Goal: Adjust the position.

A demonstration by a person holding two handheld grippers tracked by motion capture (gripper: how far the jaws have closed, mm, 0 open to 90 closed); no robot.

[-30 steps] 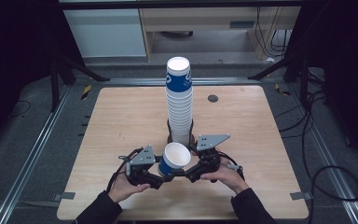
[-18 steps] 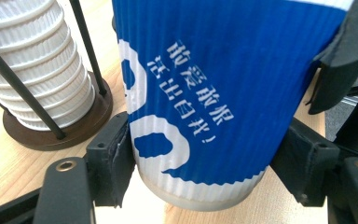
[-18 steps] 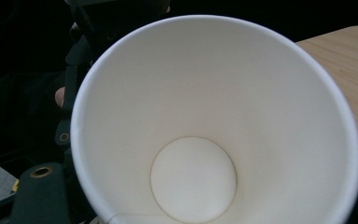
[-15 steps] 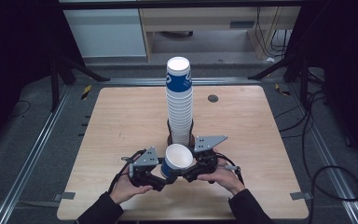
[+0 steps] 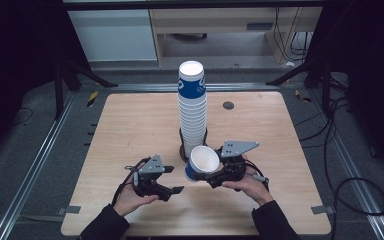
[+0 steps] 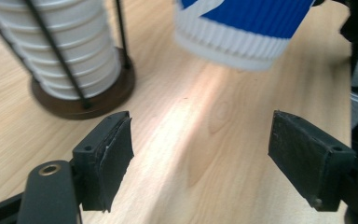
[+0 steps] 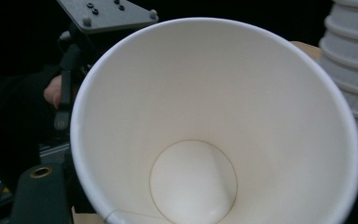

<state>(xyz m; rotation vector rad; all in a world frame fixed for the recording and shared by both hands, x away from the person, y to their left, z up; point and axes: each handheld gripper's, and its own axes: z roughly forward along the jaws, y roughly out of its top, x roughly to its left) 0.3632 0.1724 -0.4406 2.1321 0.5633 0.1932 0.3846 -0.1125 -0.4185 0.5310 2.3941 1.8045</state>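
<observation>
Wooden table (image 5: pixel 130 125) being lit from above; cup stack (image 5: pixel 192 107) standing mid-table. White cup interior being shown in right gripper view. Cup (image 5: pixel 202 162) being pinched by right gripper (image 5: pixel 215 176), tilted, beside stack base. Left gripper (image 5: pixel 172 189) being held spread, empty.

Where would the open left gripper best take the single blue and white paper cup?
On its ribbed blue wall, coming from the left gripper side. The single blue and white paper cup is tilted, the right gripper holds the opposite side, and the tall cup stack stands behind.

No readable text anywhere; the top cup of the stack (image 5: pixel 192 84) carries a white mark on its blue band, too blurred to make out; nothing else is lettered
</observation>
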